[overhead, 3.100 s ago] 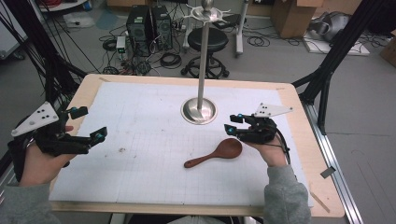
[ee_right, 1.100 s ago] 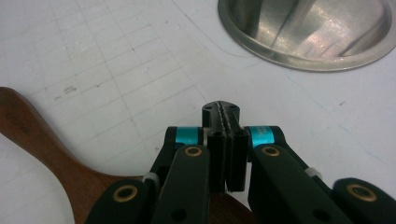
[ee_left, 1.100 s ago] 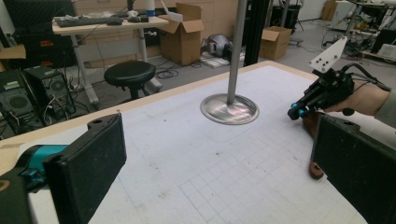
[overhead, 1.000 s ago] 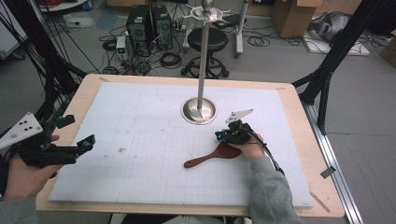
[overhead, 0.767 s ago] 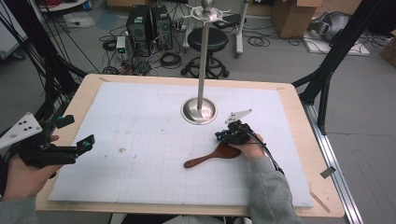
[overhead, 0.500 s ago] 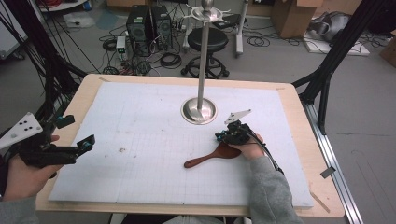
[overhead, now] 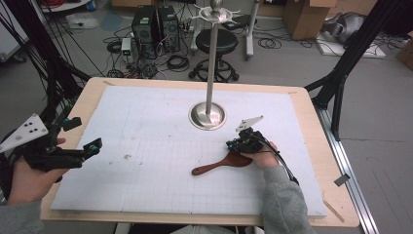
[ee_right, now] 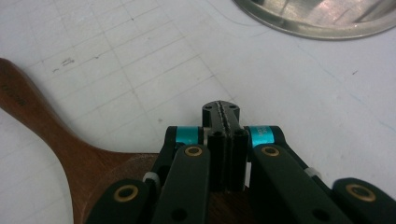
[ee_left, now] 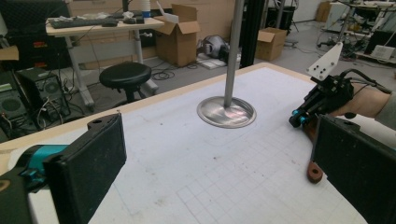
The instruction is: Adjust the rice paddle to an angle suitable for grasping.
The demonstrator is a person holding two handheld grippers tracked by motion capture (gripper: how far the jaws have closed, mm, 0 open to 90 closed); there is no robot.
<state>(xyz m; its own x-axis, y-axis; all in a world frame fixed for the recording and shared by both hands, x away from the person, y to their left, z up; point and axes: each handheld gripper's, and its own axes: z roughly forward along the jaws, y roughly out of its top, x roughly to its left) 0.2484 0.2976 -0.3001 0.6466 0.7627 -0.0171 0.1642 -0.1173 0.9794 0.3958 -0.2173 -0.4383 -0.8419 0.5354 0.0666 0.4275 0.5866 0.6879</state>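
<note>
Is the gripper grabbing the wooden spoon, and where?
Maybe. The right gripper is shut over the wooden spoon, at the bowl's edge, but whether it pinches it cannot be told. The left gripper is open, holding nothing.

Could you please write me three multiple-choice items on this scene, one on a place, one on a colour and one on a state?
1. Where does the spoon lie?
A. On the stand's base
B. On the mat, in front of the stand
C. On the floor

2. What colour is the spoon?
A. Brown
B. White
C. Green

3. How do the left gripper's jaws stand?
A. Shut on the spoon
B. Shut on nothing
C. Wide open

Answers:
1. B: the high view shows it on the white mat, nearer the person than the stand.
2. A: its wood is reddish brown.
3. C: the left gripper view shows its jaws far apart with bare mat between them.
</note>
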